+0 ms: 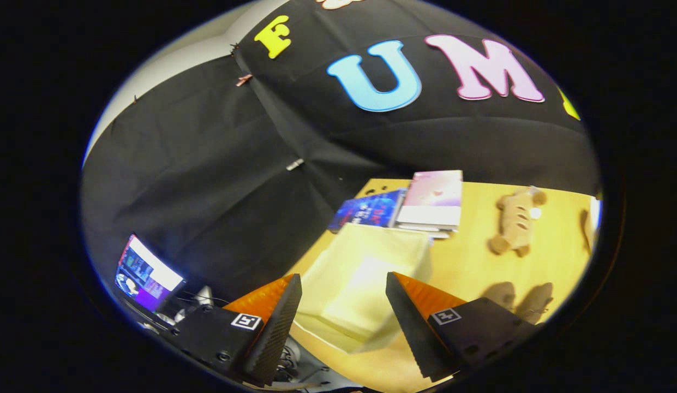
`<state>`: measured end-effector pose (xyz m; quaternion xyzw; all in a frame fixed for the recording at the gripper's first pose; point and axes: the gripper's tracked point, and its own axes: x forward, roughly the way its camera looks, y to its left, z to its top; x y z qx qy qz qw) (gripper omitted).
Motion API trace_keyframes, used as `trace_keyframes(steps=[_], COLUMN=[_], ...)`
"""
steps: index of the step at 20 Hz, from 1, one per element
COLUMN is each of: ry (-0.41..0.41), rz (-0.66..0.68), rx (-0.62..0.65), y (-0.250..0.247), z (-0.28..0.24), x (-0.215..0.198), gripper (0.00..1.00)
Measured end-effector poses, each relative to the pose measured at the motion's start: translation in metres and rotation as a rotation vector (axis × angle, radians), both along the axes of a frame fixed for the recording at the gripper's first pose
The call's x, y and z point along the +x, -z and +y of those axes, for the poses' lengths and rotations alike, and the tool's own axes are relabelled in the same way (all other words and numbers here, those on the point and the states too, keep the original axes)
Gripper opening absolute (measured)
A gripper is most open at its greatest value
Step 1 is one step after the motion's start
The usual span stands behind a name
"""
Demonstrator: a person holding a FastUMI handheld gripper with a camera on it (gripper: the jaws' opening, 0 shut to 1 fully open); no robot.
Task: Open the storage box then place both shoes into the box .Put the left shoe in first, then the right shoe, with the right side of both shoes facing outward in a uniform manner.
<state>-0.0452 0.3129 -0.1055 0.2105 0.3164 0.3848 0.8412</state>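
A pale yellow storage box (365,273) sits on the wooden table (480,262), just ahead of and between my fingers, seen from above and tilted. Its top looks pale and flat; whether the lid is on I cannot tell. Two brownish shoes (521,301) lie side by side on the table just beyond my right finger. My gripper (343,286) is open, its fingers spread wide with nothing between them, hovering above the box's near side.
A stack of books (431,204) and a blue book (368,210) lie beyond the box at the table's far edge. A tan plush toy (515,221) lies to their right. A lit screen (144,273) stands off the table, left of my fingers.
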Motion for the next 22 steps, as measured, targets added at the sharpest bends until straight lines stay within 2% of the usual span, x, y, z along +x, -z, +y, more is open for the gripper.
trace_keyframes(steps=[7, 10, 14, 16, 18, 19, 22], ry=[0.108, 0.12, 0.096, 0.088, 0.08, 0.081, 0.118], rz=[0.043, 0.062, 0.081, 0.088, 0.069, 0.069, 0.1], rx=[-0.259, -0.374, -0.492, -0.524, -0.602, -0.638, -0.662], y=[0.108, 0.153, 0.202, 0.224, 0.248, 0.259, 0.278], z=[-0.098, -0.125, -0.142, -0.139, -0.143, -0.145, -0.145], x=[0.0, 0.004, 0.008, 0.013, 0.023, 0.027, 0.038], gripper=[0.96, 0.97, 0.96, 0.93, 0.82, 0.73, 0.69])
